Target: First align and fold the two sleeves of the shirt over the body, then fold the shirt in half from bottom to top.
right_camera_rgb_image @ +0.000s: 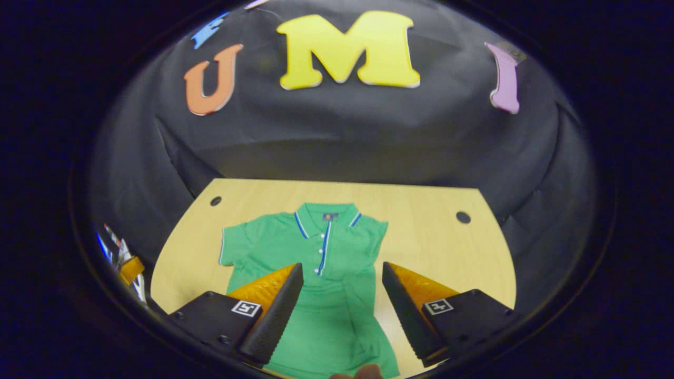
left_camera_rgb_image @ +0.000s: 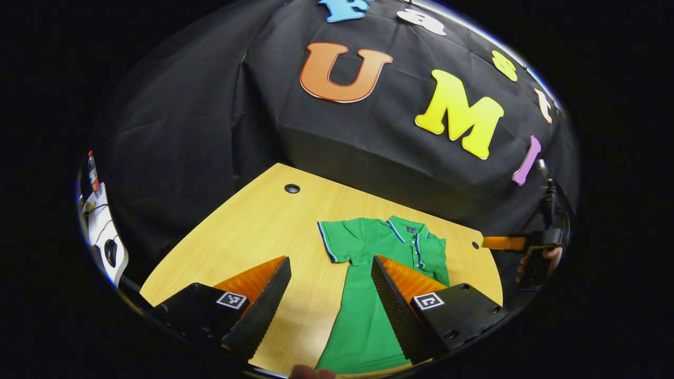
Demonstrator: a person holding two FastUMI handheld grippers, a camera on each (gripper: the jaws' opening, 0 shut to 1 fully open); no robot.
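Shirt (right_camera_rgb_image: 326,284) lies flat on the table (right_camera_rgb_image: 447,247), centre of the right gripper view, collar toward the top of the frame, hem at the bottom, long axis running vertically. Left gripper (left_camera_rgb_image: 330,271) and right gripper (right_camera_rgb_image: 342,276) both hang above it, jaws wide, holding nothing. Left sleeve (right_camera_rgb_image: 237,245) is spread out at frame left; the right one looks tucked already. Risk: pinching body fabric along with the sleeve likely drags the whole shirt and skews the fold.
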